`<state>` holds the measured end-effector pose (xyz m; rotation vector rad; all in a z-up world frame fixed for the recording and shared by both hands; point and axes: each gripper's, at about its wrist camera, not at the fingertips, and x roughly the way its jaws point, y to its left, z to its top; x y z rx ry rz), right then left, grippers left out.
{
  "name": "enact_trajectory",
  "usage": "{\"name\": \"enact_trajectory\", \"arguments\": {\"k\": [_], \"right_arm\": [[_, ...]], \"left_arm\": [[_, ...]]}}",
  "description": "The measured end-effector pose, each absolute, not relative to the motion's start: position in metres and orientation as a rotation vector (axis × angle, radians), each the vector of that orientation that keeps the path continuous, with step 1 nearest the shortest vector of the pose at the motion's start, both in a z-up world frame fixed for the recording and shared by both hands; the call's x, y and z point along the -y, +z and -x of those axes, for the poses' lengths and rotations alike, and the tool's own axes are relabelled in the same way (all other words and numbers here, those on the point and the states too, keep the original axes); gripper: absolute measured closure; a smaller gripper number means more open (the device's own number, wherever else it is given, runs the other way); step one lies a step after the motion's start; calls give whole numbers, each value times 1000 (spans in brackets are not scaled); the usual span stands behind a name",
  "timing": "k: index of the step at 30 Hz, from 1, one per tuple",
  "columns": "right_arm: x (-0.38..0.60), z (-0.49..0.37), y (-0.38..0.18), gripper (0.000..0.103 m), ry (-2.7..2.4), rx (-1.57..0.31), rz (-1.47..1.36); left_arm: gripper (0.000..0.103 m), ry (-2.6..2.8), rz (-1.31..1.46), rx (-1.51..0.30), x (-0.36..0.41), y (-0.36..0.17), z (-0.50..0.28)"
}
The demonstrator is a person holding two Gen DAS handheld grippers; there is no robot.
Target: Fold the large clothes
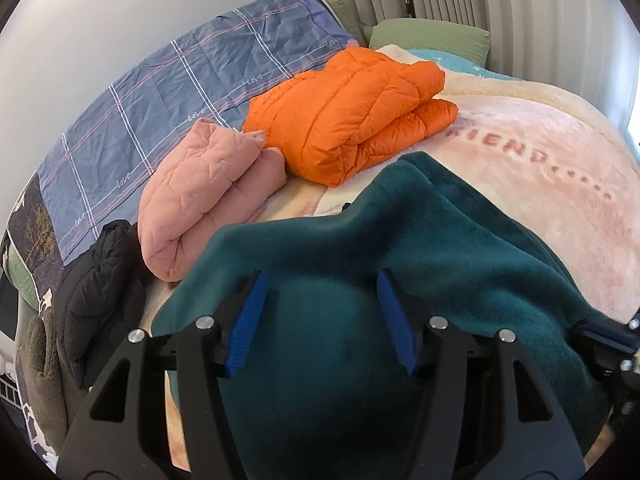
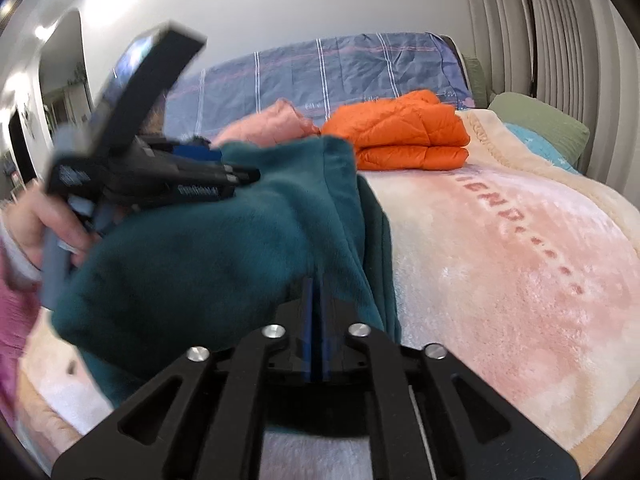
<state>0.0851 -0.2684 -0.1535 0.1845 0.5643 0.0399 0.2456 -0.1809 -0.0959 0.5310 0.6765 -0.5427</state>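
Note:
A dark teal fleece garment (image 1: pixel 360 240) lies bunched on the pink blanket (image 1: pixel 540 200) of the bed. My left gripper (image 1: pixel 322 280) is open, its blue pads (image 1: pixel 248 320) spread wide over the teal fleece. In the right wrist view the left gripper (image 2: pixel 240 176) shows blurred, resting on top of the teal fleece (image 2: pixel 200 260). My right gripper (image 2: pixel 316 292) is shut on a fold of the teal fleece and holds it above the blanket (image 2: pixel 500 260). The right gripper also shows at the right edge of the left wrist view (image 1: pixel 608 336).
A folded orange puffer jacket (image 1: pixel 352 112) and a folded pink quilted garment (image 1: pixel 208 196) lie further back on the bed. A black jacket (image 1: pixel 96 292) hangs at the left edge. A blue plaid quilt (image 1: pixel 180 88) lines the wall. Green pillows (image 1: pixel 432 36) sit by the curtains.

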Motion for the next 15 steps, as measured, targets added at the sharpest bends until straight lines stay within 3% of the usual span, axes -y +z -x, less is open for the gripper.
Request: {"name": "enact_trajectory", "arguments": {"k": [1, 2, 7, 15], "right_arm": [[280, -77, -149, 62, 35, -540, -233], [292, -72, -148, 48, 22, -527, -278], [354, -76, -175, 44, 170, -658, -674], [354, -90, -202, 30, 226, -765, -789]], "left_arm": [[44, -542, -527, -676, 180, -96, -245], [44, -542, -524, -676, 180, -96, -246], [44, -542, -525, -675, 179, -96, -245], [44, -543, -522, -673, 178, -96, -245]]}}
